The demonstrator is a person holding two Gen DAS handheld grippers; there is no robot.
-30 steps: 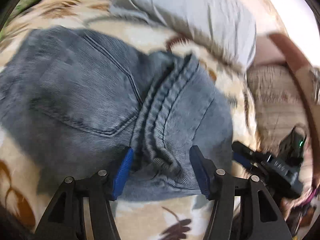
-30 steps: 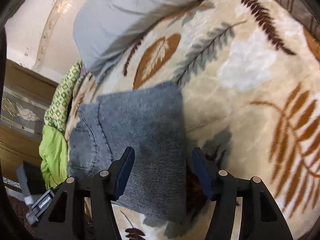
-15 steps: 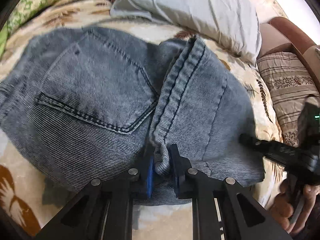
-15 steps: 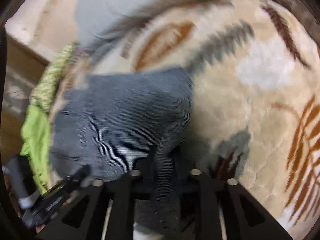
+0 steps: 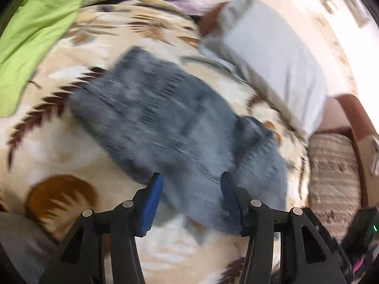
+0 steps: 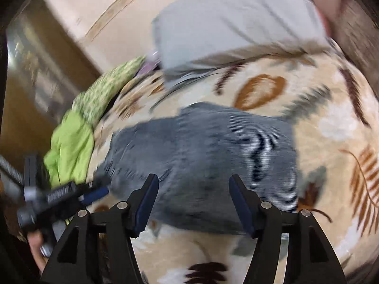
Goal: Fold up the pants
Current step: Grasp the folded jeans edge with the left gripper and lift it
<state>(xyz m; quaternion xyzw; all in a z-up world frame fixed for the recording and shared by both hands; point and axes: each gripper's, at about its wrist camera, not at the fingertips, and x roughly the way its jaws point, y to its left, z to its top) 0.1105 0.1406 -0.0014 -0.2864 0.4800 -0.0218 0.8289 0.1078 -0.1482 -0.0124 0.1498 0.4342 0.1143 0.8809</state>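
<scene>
On the bed (image 5: 59,156), folded pants (image 5: 165,127) lie just ahead of both released tools, left tool (image 5: 191,201) and right tool (image 6: 193,203), jaws just reopened, nothing between.

Open leaf-patterned beige blanket (image 6: 336,127) lies right of and below the folded grey denim pants (image 6: 213,156); a grey pillow (image 6: 236,19) blocks the top, crumpled lime-green cloth (image 6: 68,149) the left.

Leaf-print bed blanket (image 5: 99,30), folded jeans (image 5: 165,123), grey pillow (image 5: 272,47), green cloth (image 5: 33,33)
</scene>
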